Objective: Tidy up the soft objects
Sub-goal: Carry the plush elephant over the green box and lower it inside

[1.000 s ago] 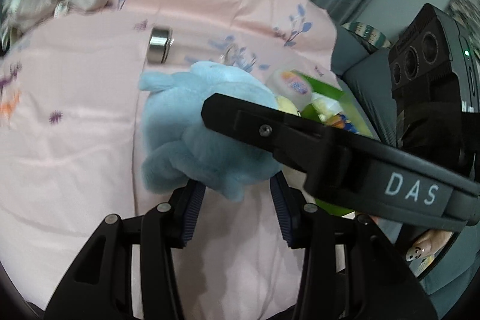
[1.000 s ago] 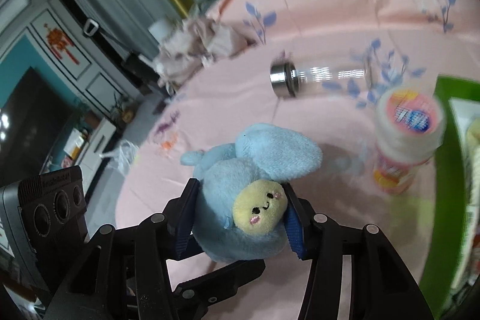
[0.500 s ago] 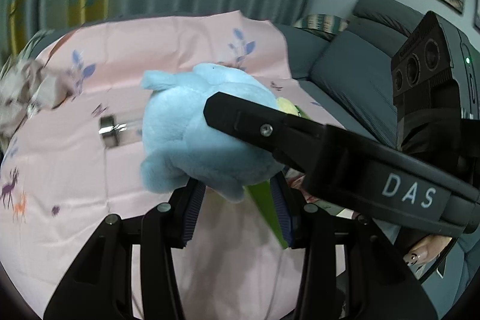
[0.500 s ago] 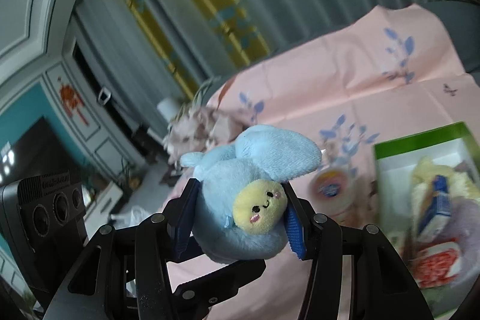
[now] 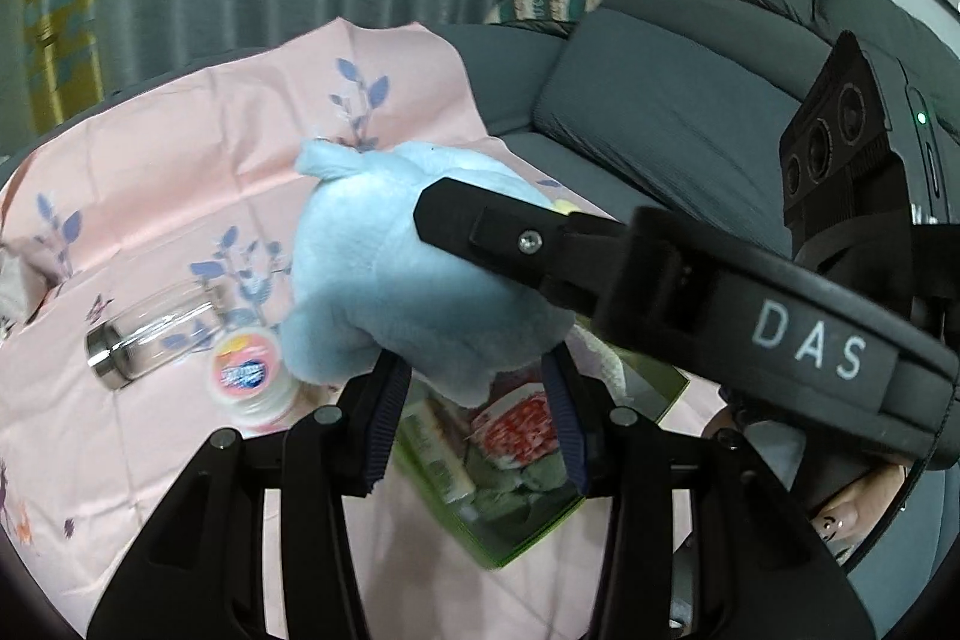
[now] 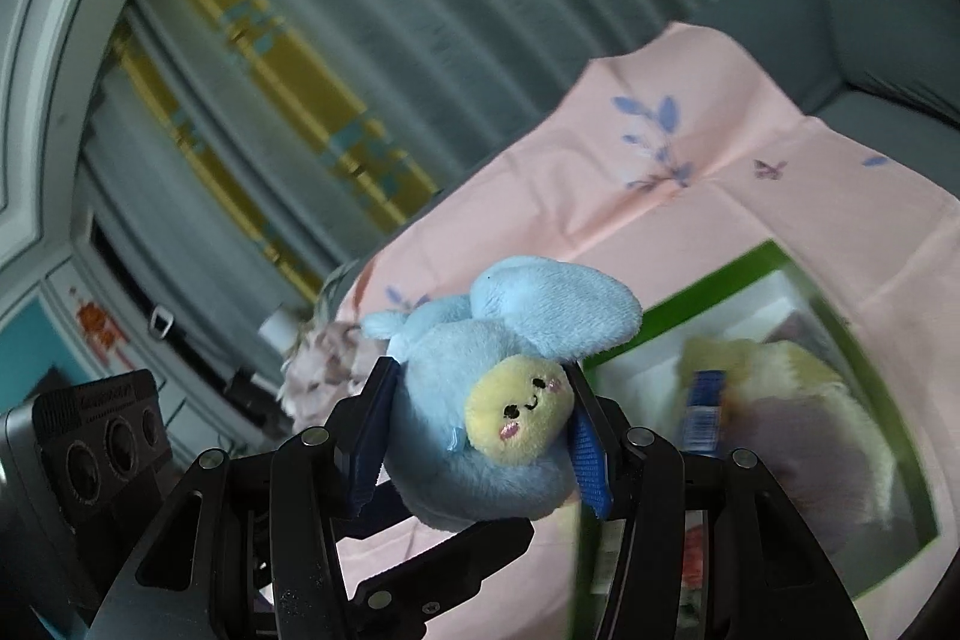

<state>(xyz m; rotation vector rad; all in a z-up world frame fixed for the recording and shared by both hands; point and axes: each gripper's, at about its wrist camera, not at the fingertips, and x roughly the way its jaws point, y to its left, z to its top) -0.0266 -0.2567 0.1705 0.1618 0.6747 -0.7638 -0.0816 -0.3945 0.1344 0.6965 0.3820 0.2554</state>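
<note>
Two hand-held grippers share one load: a blue plush toy (image 5: 414,274) with a yellow face, carried in the air above a pink floral cloth (image 5: 180,148) spread over a grey sofa (image 5: 672,112). The left gripper (image 5: 474,418) is clamped on the toy's lower body from below, while the right gripper (image 6: 480,436) squeezes its sides just beside the face, one finger crossing the left wrist view; the double hold probably keeps the floppy toy from sagging or twisting. Beneath it, near the cloth's sofa-side edge, sits a green box (image 6: 834,316) already holding other soft items, the likely destination. A clear glass bottle (image 5: 150,334) and a small pink-lidded tub (image 5: 249,379) lie on the cloth just beside the box, apparently left out as hard things.
</note>
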